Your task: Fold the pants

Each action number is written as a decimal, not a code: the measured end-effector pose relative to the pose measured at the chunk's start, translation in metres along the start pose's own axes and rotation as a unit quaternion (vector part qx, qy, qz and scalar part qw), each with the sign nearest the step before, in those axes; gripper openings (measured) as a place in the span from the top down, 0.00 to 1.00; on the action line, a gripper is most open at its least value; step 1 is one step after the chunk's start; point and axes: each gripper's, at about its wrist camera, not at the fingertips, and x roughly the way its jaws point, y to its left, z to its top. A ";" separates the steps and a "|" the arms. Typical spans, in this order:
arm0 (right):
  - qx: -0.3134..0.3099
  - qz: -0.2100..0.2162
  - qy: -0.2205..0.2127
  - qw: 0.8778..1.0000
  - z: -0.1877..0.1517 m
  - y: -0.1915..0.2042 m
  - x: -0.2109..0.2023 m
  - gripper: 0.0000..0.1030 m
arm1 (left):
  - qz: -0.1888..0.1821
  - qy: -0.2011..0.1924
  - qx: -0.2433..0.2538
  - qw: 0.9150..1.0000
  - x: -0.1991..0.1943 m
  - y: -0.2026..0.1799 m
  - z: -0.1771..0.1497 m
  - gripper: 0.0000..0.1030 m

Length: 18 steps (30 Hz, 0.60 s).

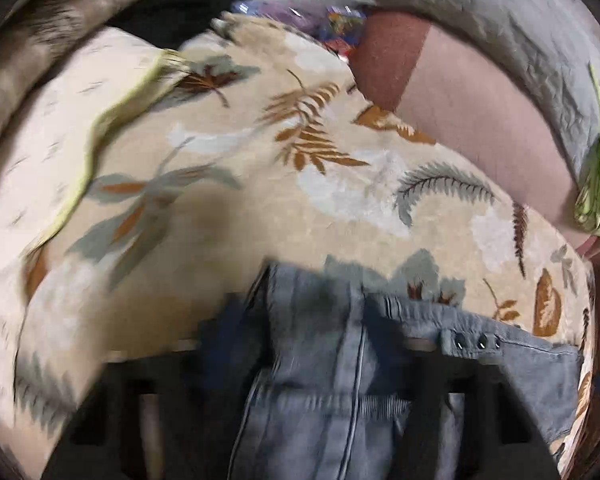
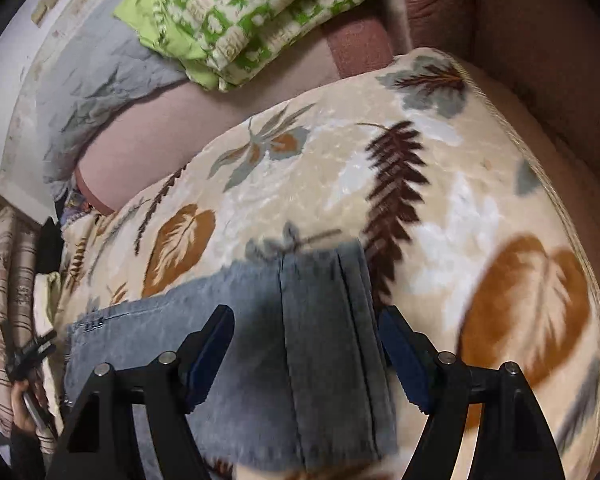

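Grey-blue denim pants (image 1: 520, 364) lie on a cream leaf-print blanket (image 1: 228, 128). In the blurred left wrist view, a bunched fold of the pants near the waistband with its snaps stands up between the dark fingers of my left gripper (image 1: 312, 328), which looks shut on it. In the right wrist view the pants (image 2: 160, 320) spread flat. My right gripper (image 2: 304, 332) hangs over a seamed strip of them. Its blue pads (image 2: 212, 344) stand wide apart on either side of the cloth and do not squeeze it. A hand (image 2: 22, 404) with a black tool shows at the lower left.
A green patterned cloth (image 2: 252, 12) lies folded at the back on a pinkish cushion (image 2: 140, 136). Grey crumpled sheeting (image 1: 480, 32), a black garment (image 1: 188, 8) and striped fabric (image 1: 40, 52) ring the blanket. The blanket's edge (image 2: 548, 184) drops off at the right.
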 end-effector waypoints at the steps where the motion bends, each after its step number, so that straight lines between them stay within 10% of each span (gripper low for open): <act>1: -0.003 -0.003 0.002 1.000 0.005 0.001 0.006 0.26 | 0.004 0.010 0.007 1.000 0.010 -0.002 0.004 0.87; 10: -0.014 -0.051 0.047 0.998 0.025 0.003 0.070 0.46 | 0.016 0.009 0.032 0.999 0.033 -0.018 0.004 0.64; 13: -0.022 -0.079 0.048 0.995 0.026 0.001 0.068 0.75 | 0.033 0.017 0.048 0.998 0.039 -0.025 0.004 0.97; 18: -0.025 -0.082 0.025 0.996 0.030 -0.007 0.050 0.83 | 0.025 0.021 0.036 0.999 0.037 -0.022 0.006 0.97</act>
